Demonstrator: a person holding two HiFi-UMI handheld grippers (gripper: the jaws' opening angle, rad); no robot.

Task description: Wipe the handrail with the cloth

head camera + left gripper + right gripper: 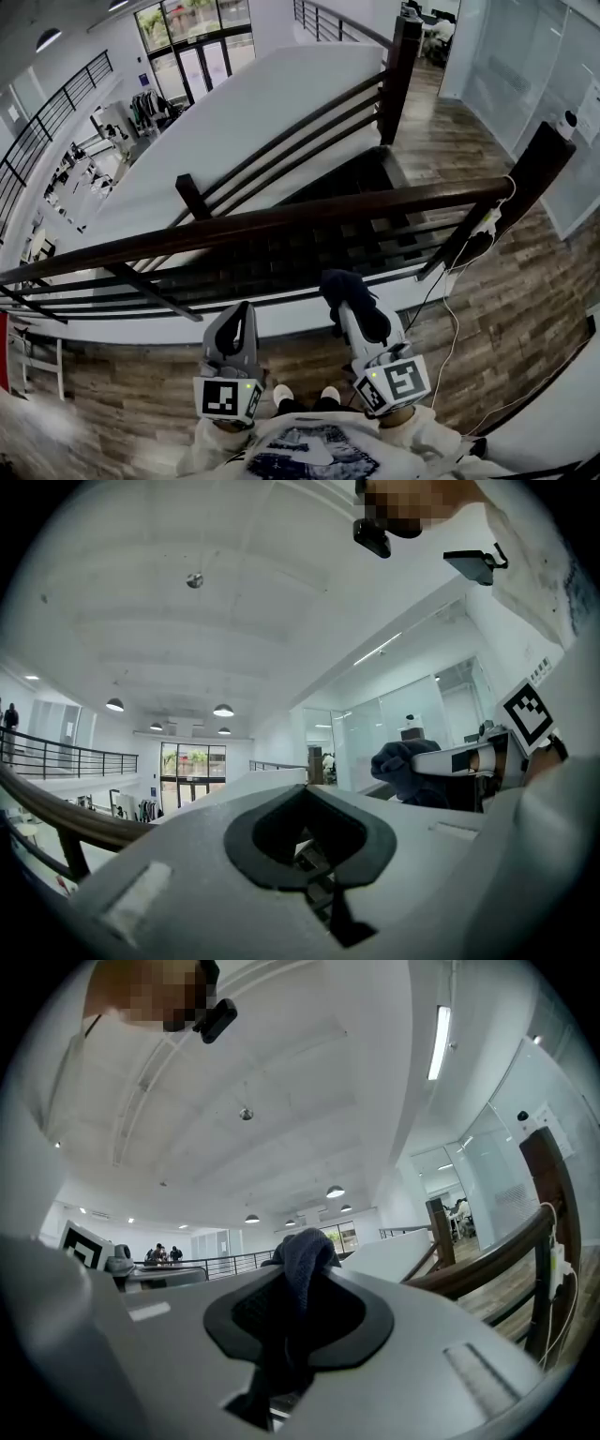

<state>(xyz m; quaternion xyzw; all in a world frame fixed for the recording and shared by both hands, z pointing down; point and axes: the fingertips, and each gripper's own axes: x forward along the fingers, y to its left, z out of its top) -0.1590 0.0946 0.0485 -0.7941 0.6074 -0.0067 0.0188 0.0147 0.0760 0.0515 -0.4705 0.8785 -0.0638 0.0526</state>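
The dark wooden handrail (pixel 281 220) runs across the head view from lower left to upper right, over a stairwell. Both grippers are held close to the body, below the rail and apart from it. My right gripper (pixel 352 305) is shut on a dark blue cloth (pixel 345 284), which bunches out above its jaws. In the right gripper view the cloth (pixel 302 1260) fills the gap of the gripper (pixel 298 1314), with the handrail (pixel 487 1262) off to the right. My left gripper (pixel 236 326) is shut with nothing in it (pixel 305 841); from its own view I see the cloth (pixel 403 766) at the right.
A dark end post (pixel 534 173) carries a white cable (pixel 452 323) that hangs to the wood floor (pixel 525 309). A second post (pixel 403 66) stands at the far corner. Lower rails and stairs (pixel 319 248) lie beyond the handrail. Glass walls (pixel 534 66) stand at the right.
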